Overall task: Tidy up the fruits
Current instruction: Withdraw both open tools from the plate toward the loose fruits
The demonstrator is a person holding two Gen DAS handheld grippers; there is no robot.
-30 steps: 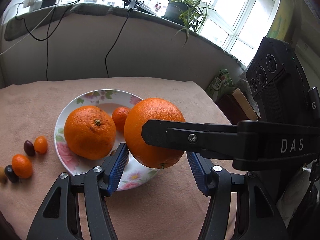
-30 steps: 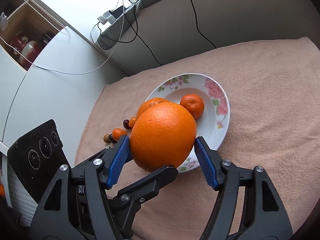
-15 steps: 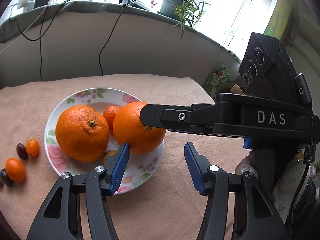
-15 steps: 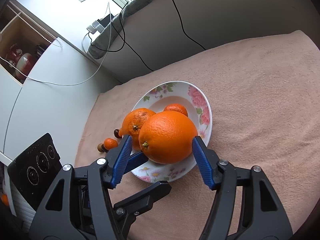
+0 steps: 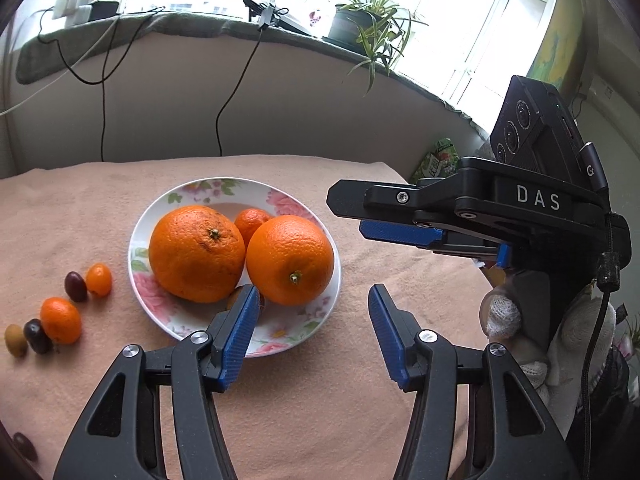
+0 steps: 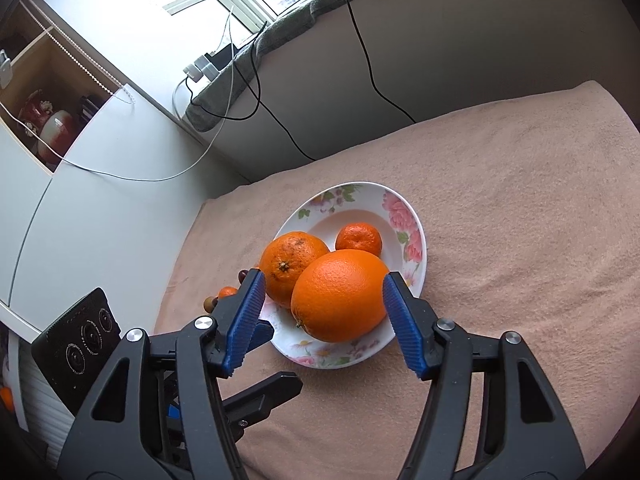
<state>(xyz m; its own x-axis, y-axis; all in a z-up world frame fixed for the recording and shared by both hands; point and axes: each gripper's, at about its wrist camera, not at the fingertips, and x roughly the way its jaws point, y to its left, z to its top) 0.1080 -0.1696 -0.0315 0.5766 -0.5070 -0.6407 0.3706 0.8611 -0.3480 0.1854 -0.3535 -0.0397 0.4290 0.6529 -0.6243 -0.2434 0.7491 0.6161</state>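
The right black gripper with blue ribbed pads (image 6: 324,312) has let go of the large smooth orange (image 5: 290,260), which a second ago hung clamped between its fingers above the table; the fruit now sits on the near side of the white flower-patterned plate (image 5: 176,200), touching the second large orange with a rough, scuffed skin (image 5: 196,254). The right gripper's jaws stand wide on either side of the smooth orange in its own view, its right pad (image 6: 402,328) close to the peel; whether it touches cannot be told. The left black gripper with blue pads (image 5: 310,334) hangs spread and empty just in front of the plate, holding nothing, its left pad (image 5: 240,334) over the plate's near rim. Seen from the left wrist, the right gripper has drawn back to the right of the plate, clear of the fruit.

A small mandarin (image 5: 252,222) lies behind the two oranges on the plate, and a small brownish fruit, mostly hidden, peeps out at the front of the plate behind the left pad. Left of the plate, on the peach-coloured fleece cloth (image 5: 400,280) covering the table, small orange kumquats (image 5: 60,320) and dark red oval fruits (image 5: 76,286) lie in a loose cluster. Behind the plate rises a pale wall with black cables (image 5: 232,92) hanging from a grey-covered windowsill (image 5: 192,26), where a potted spider plant (image 5: 360,24) stands under bright windows.
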